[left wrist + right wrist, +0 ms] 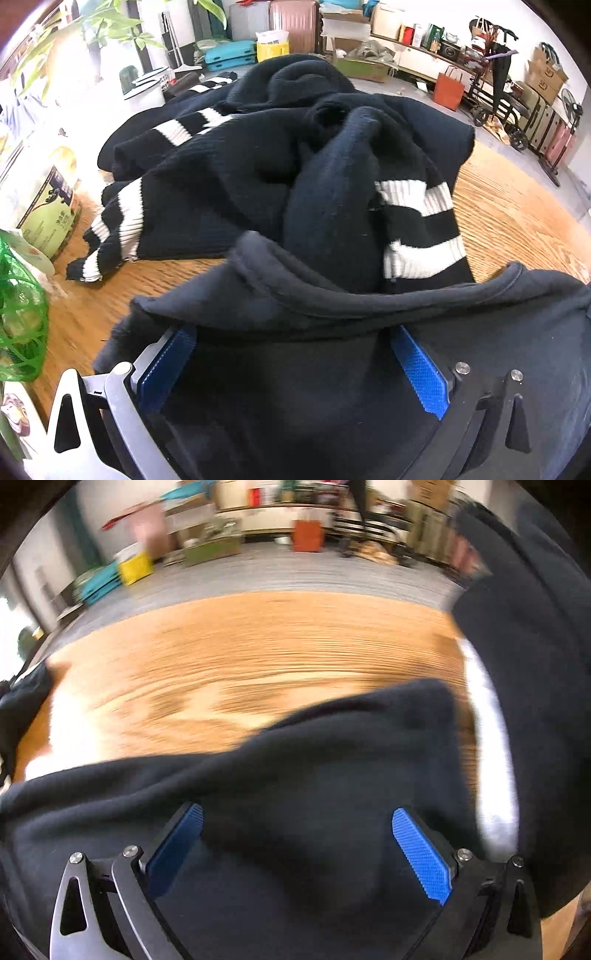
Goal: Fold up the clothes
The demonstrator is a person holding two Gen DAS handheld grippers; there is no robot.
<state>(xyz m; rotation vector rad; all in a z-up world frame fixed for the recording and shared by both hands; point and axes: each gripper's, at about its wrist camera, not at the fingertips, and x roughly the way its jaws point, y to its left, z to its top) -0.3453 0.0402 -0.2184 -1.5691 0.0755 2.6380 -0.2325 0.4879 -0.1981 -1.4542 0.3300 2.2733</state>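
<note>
A dark navy sweatshirt [332,369] lies over the near part of the wooden table [517,206]. My left gripper [291,332] is open, its blue pads [421,373] wide apart over the sweatshirt, with the hem just ahead of them. Behind it a black knit garment with white stripes [280,173] lies in a crumpled heap. In the right wrist view, which is blurred by motion, my right gripper [295,816] is open over the same dark sweatshirt [280,775], pads [421,856] wide apart. More dark cloth [524,635] hangs at the right.
A green-labelled canister [48,206] and a green mesh bag [18,317] stand at the table's left edge. Bare wooden table [258,664] stretches ahead of the right gripper. Beyond the table are suitcases, boxes, an orange bag [448,90] and a cart.
</note>
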